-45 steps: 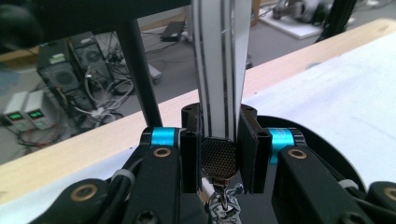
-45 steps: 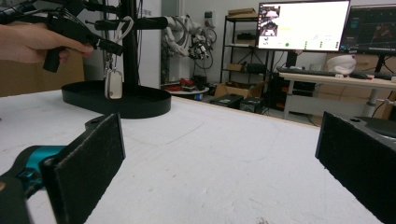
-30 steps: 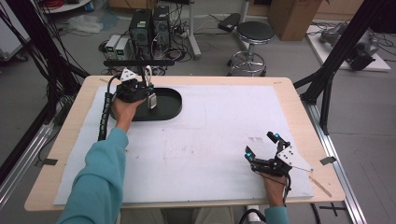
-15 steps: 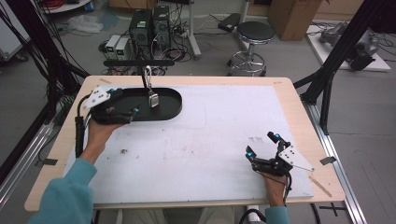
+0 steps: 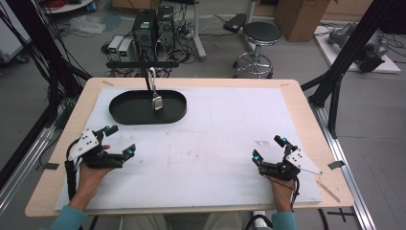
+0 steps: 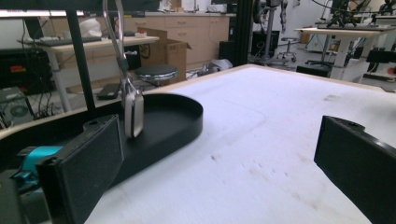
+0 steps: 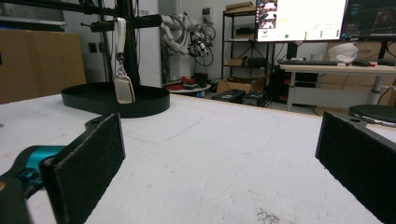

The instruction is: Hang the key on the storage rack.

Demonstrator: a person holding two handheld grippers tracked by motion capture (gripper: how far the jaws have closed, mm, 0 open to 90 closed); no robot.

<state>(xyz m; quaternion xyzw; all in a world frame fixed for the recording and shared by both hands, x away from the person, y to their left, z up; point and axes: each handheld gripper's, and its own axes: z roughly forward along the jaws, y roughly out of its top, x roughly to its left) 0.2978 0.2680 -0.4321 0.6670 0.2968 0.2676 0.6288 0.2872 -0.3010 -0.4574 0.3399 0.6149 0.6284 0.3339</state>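
Tray (image 5: 129, 112), black, w/ metal clip (image 5: 157, 101) hanging above; both tools (image 5: 116, 141) (image 5: 268, 149) wide, empty; no legible text.

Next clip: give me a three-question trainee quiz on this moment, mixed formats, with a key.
1. True or false: the left gripper is shut on the hanging metal piece.
2. Multiple choice: the black tray lies (A) at the table's far left, (B) at its near right, (C) between the two grippers.
3. Fill in: the right gripper has its jaws ____.

Key
1. False: its jaws are open and hold nothing; the metal piece hangs over the tray, apart from the gripper.
2. A.
3. Open, with nothing between them.
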